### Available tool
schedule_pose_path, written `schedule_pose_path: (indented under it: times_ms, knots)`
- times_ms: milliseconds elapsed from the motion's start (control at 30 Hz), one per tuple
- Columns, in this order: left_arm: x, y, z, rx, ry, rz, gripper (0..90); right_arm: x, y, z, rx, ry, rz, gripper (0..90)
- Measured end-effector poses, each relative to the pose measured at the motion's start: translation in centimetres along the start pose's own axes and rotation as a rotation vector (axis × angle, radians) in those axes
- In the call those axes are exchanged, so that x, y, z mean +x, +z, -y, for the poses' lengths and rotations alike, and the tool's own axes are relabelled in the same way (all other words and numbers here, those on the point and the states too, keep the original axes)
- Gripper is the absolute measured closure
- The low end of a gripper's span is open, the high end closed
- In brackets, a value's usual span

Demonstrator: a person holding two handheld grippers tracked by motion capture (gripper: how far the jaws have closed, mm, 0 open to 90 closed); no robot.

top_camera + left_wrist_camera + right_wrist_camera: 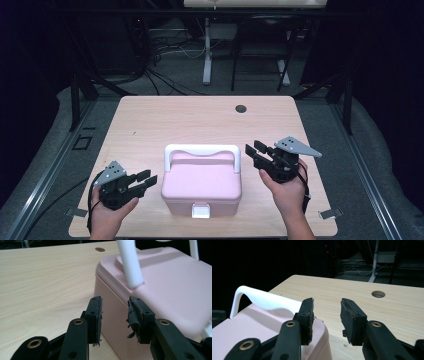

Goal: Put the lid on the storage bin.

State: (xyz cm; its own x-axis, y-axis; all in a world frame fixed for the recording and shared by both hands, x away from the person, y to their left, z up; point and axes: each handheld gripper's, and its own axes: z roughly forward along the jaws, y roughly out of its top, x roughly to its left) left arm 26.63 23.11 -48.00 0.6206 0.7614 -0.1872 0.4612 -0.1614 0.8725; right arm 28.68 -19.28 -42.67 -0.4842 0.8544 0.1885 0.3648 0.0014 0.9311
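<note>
Pink box (pixel 160 290) cropped at frame edge

A pale pink box (pixel 201 187) with a white handle (pixel 202 149) and a white front latch (pixel 201 210) sits on a light, wood-grained counter (pixel 150 125) marked by one dark round hole (pixel 241 108). The left gripper (pixel 148 179) and right gripper (pixel 254 150) are black, each topped by a grey plate dotted with small holes; brass-coloured rivets stud their black fingers (pixel 96 315). Grey flooring and black cables surround the counter, under a dark backdrop.
</note>
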Motion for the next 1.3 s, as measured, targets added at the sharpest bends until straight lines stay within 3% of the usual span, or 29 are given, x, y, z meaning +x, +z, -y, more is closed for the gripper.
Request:
schedule_pose_path:
  times_ms: [267,533,767,1067,1300]
  knots:
    - [1.6,2.0,-0.8,-0.002,-0.036,-0.034,62.6,-0.1,0.0,0.1,0.000,0.002,0.000,62.2]
    - [2.9,3.1,-0.1,0.012,-0.059,-0.077,61.7,-0.2,0.0,0.2,0.002,0.002,0.000,62.2]
    - [3.6,3.3,0.9,0.018,-0.077,-0.095,61.1,-0.1,0.1,0.3,0.001,-0.002,0.001,62.1]
    - [4.1,3.4,2.1,0.046,-0.057,-0.116,59.8,0.0,0.0,0.6,0.003,-0.006,0.011,62.0]
    - [4.5,3.1,2.7,0.046,-0.065,-0.126,58.4,-0.2,-0.1,1.5,0.019,-0.012,0.032,61.5]
